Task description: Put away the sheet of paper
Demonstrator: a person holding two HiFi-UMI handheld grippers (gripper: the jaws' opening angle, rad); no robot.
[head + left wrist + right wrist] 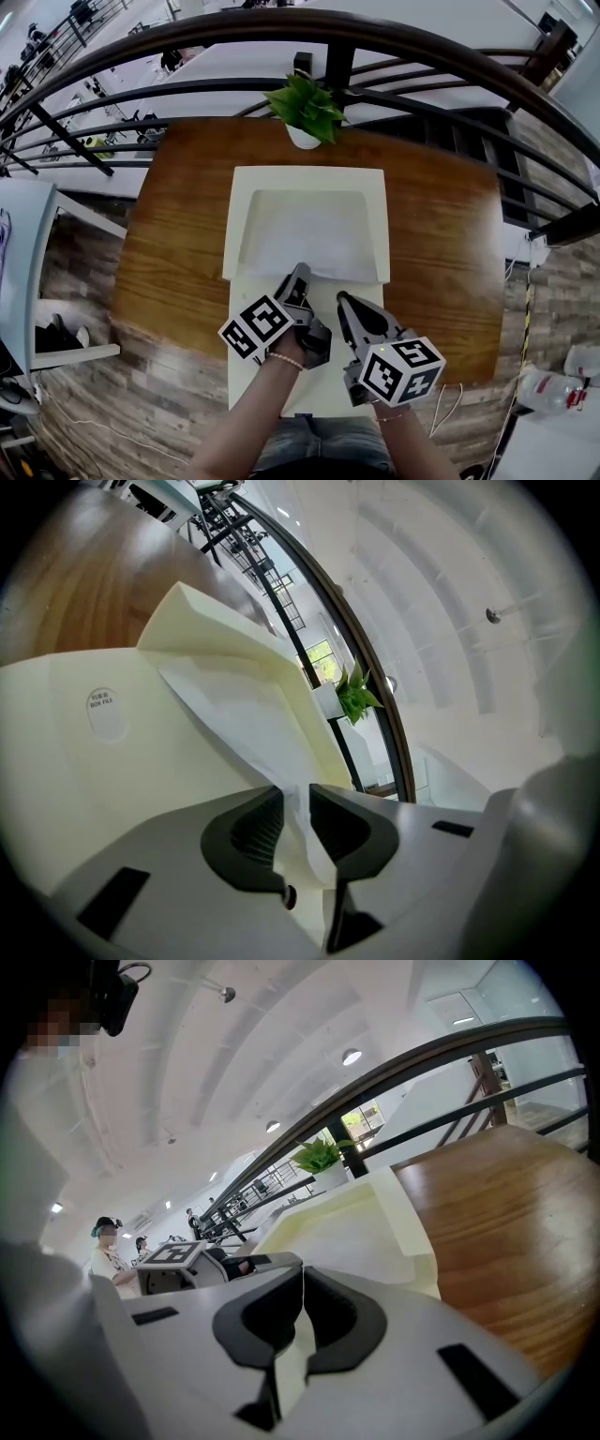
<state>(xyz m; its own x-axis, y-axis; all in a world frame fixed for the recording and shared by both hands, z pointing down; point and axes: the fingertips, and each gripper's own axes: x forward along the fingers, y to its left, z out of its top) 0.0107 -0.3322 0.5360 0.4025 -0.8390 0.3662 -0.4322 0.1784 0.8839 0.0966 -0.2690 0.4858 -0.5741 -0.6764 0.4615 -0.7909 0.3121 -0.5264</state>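
Upstairs spot by a dark metal railing (281, 28), brown wooden table (187, 216), small green potted plant (307, 112) at the far edge. Open on the table is a pale cream cardboard box file (246, 183), and the thin white sheet of paper (305, 234) is already lying in its far half, w/ just the near edge running back to both claws.

Left claw (297, 797): pads stand a bit apart, the sheet's near corner sits loose in the gap, slightly rumpled, not rly pinched afaict. Right claw (302, 1283): pads closed together on a thin pale edge, which I read as the sheet's near edge, tho it's edge-on so not 100% sure.

Handling-wise, imo: it's super light and floppy w/ zero stiffness, so it sags and curls wherever it isn't supported. It creases easily, and a hard pinch or any twist btw the two claws would prob leave a dent or tear it. Best place to hold it is the near edge or corners, two points well apart, kept level w/ each other. It's slick on the cream card too, so let go gently or it may drag back out.
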